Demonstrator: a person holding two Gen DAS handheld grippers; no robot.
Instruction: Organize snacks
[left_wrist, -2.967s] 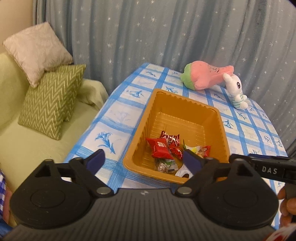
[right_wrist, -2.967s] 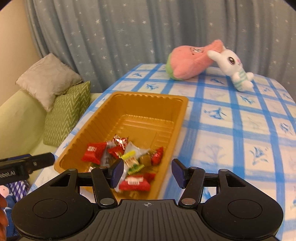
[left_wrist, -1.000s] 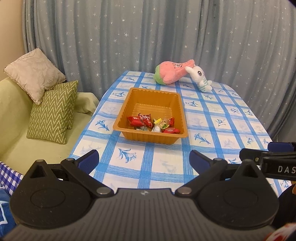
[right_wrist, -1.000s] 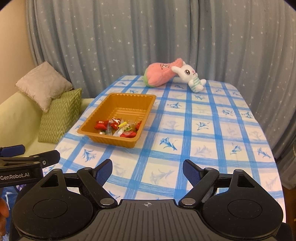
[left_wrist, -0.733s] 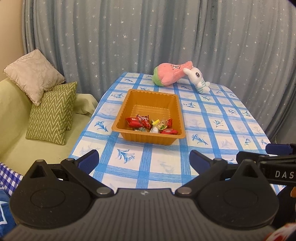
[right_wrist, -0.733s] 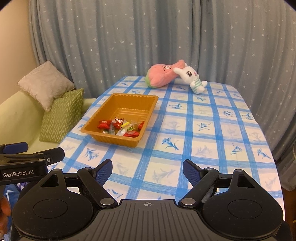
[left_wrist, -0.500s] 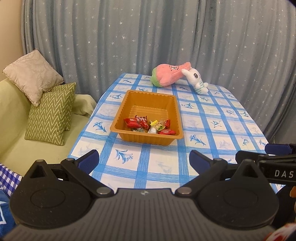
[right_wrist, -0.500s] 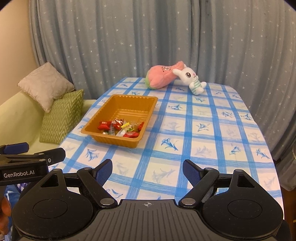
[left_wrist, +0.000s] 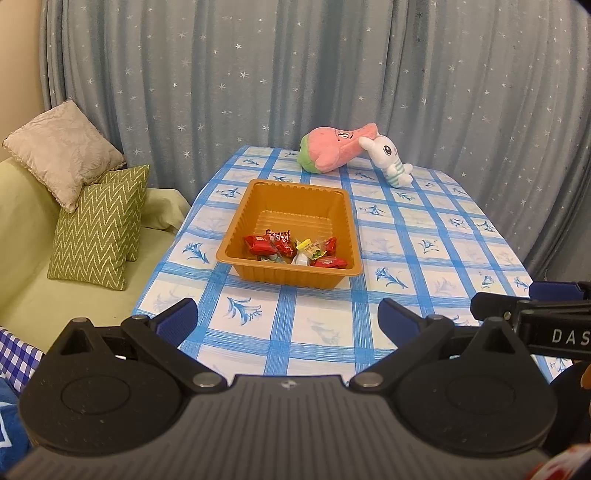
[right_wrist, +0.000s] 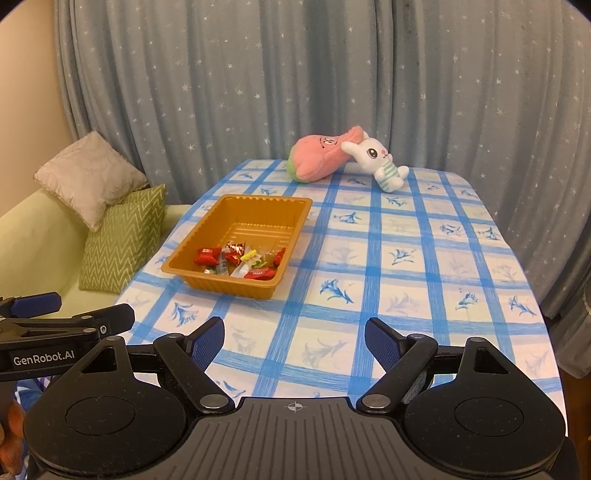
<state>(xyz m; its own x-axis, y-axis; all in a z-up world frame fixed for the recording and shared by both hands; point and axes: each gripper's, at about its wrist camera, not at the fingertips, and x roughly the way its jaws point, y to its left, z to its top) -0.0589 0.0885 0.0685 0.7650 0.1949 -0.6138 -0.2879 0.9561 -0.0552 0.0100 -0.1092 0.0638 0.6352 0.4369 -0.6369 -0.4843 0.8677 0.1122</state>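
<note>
Left wrist view: one tray (left_wrist: 229, 254) of snacks (left_wrist: 293, 249), two plush toys (left_wrist: 338, 147), both grippers (left_wrist: 287, 317) spread wide, empty.

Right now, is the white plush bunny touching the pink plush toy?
Touching. The right wrist view shows the white plush bunny's ear lying against the pink plush toy's tapered end, with no gap visible.
</note>
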